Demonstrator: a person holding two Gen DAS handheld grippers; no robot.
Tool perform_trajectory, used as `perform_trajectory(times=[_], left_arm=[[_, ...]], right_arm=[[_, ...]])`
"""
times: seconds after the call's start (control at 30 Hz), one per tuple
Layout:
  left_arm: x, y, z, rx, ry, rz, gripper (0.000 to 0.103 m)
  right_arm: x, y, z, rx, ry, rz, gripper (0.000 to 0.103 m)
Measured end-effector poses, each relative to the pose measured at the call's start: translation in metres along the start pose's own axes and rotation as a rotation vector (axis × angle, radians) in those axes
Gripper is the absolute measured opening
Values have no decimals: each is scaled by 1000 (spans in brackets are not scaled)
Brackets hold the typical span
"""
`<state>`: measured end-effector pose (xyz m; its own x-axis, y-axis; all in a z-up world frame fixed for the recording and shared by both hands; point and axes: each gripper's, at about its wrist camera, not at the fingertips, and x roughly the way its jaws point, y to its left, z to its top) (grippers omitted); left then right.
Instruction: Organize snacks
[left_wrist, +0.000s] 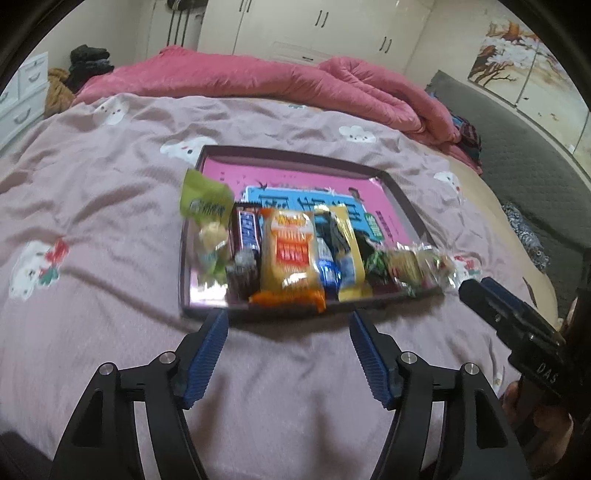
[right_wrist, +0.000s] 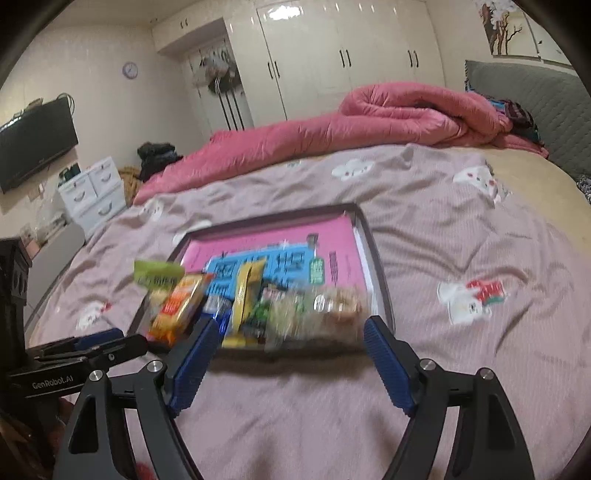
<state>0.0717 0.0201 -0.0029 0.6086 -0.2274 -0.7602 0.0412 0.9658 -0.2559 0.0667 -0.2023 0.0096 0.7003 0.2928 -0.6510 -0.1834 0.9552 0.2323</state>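
Both claws gape wide with nothing between them – left gripper (left_wrist: 288, 325), right gripper (right_wrist: 288, 332) – just short of the tray (left_wrist: 397, 192) of snacks (left_wrist: 291, 254). A pink quilt (left_wrist: 258, 81) is bunched up behind the tray. Only the right view catches the TV (right_wrist: 37, 144) and, I think, a wall clock (right_wrist: 130, 70) – blurry though.

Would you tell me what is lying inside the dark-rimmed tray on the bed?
Inside the tray a row of wrapped snacks lies along its near edge. Behind them its pink and blue printed bottom shows. What the print says under the snacks is covered.
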Motion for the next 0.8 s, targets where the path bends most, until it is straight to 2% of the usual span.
perform_trajectory(times=[0.27,0.8], left_arm=[[-13,-14,-27,18,45,6,75],[-26,-20,-39,13,46,32,75]], right_arm=[[-17,7,-23,-12,62,-13,85],[-35,19,-32,-60,46,-8,88]])
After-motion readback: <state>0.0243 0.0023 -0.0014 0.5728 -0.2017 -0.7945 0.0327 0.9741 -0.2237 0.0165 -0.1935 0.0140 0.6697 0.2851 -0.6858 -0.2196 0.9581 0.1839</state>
